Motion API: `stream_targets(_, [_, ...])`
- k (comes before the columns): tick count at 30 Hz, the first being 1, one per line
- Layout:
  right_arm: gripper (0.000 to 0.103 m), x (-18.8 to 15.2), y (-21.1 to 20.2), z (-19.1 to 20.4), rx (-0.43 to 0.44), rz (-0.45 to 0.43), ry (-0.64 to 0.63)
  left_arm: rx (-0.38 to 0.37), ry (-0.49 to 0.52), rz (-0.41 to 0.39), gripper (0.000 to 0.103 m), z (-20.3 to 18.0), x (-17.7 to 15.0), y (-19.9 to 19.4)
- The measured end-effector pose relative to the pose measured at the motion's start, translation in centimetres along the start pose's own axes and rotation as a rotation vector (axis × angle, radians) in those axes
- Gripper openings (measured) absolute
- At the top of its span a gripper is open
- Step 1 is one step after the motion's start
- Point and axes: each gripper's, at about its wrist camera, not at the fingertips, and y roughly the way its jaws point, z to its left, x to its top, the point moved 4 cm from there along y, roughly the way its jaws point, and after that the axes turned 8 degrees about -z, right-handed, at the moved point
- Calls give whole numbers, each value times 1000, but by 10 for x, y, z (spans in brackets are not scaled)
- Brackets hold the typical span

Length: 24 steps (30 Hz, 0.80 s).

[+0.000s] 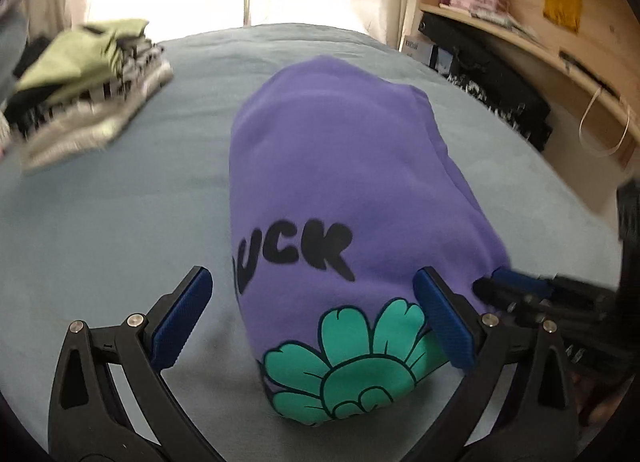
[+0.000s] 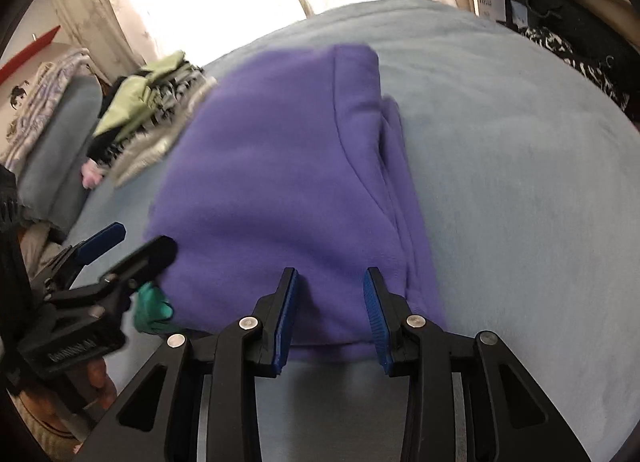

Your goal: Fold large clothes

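**Folded hoodie on the bed**

The purple hoodie (image 1: 340,182) lies folded mid-bed (image 1: 120,222). Left gripper (image 1: 316,318) is spread wide at its near edge; right gripper (image 2: 331,316) is spread too, gripping nothing. A clothes stack (image 1: 80,90) sits left.
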Motion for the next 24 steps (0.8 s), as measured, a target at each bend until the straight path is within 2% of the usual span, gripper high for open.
stream_targets(4, [34,-6,-3,4,-17,-11,-25,-23,-26,8,100,4,-2,-3])
stream_targets(7, [34,-4,-9,2,-4,-1,7,-30,-62,14,100,9,-1,-9])
stream_targets(10, [37,-1,-24,2,17,-9,13,-27,-55,10,100,13,7,-19])
stream_targets(13, [49,3,-43,-2,46,-19,20,-27,-34,-1,100,15,16,-29])
stream_targets(15, [66,9,-55,-4,46,-34,18,-50,-45,0,100,17,23,-33])
stream_targets(18, [81,22,-68,-9,57,-44,21,-95,-84,4,100,21,35,-33])
stream_targets(20, [88,34,-70,-15,67,-45,39,-131,-110,21,100,27,43,-28])
stream_targets(24, [89,55,-64,-33,96,-16,99,-153,-117,60,100,32,52,-11])
